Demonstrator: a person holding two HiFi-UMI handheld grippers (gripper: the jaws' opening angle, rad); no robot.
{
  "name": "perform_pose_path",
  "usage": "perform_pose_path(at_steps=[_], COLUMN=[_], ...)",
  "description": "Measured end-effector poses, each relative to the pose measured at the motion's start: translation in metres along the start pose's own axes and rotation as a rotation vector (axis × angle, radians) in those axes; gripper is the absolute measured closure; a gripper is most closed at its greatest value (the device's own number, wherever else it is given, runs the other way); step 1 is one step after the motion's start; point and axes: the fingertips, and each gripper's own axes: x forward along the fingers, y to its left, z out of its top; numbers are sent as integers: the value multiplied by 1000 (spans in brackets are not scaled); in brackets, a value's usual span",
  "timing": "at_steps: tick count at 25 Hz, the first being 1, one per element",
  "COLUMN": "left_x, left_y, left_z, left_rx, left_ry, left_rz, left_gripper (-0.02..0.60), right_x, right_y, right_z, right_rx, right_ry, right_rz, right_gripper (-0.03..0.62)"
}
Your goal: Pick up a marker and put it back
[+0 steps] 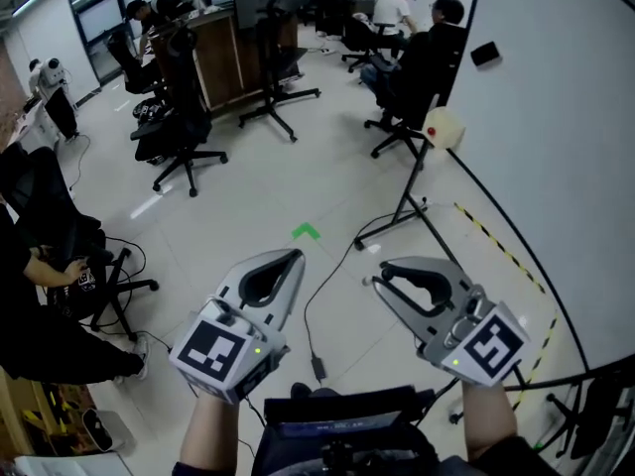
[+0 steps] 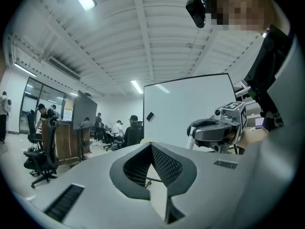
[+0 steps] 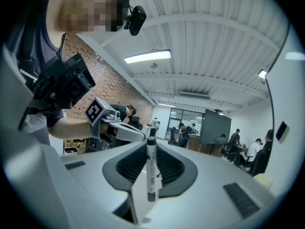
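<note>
While the whiteboard [image 1: 556, 147] is seen at the right, the left hand-held gripper [image 1: 296, 256] is carried with jaws together and nothing between them, and the right hand-held gripper [image 1: 379, 274] is clamped on the marker [image 3: 151, 168], set upright in its grip.

surface: floor [image 1: 248, 201] | on it: green tape mark [image 1: 306, 232] | black cable [image 1: 305, 315] | office chairs [image 1: 184, 137] | striped tape [image 1: 491, 238]

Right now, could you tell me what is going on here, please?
A person stands in an office beside a whiteboard, with a gripper in each hand, both held out over the floor. The right gripper is clamped on a marker, held crosswise between its jaws. The left gripper is shut with nothing in it.
</note>
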Motion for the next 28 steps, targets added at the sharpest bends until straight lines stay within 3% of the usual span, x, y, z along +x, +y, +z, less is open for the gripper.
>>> perform_pose_path(at_steps=[4,13,19,24,28], left_x=[30,48,36,40,32], left_y=[-58,-122,-105,-130,-127], left_z=[-1,-12,-11,-23,-25], left_rx=[21,19,10,-5,-11], left_ry=[21,88,84,92,90], left_rz=[6,19,33,15,19], left_gripper=[581,581,581,581,581], right_x=[-66,-126,-105,-135,-133], right_y=[-18,-31,-28,-21,-12], right_z=[-16,-37,-30,-44,-47], right_rx=[35,98,81,108,112], right_ry=[-24,-50,-61,-32,1], right_rz=[-14,11,41,18,13], right_gripper=[508,508,508,508,508])
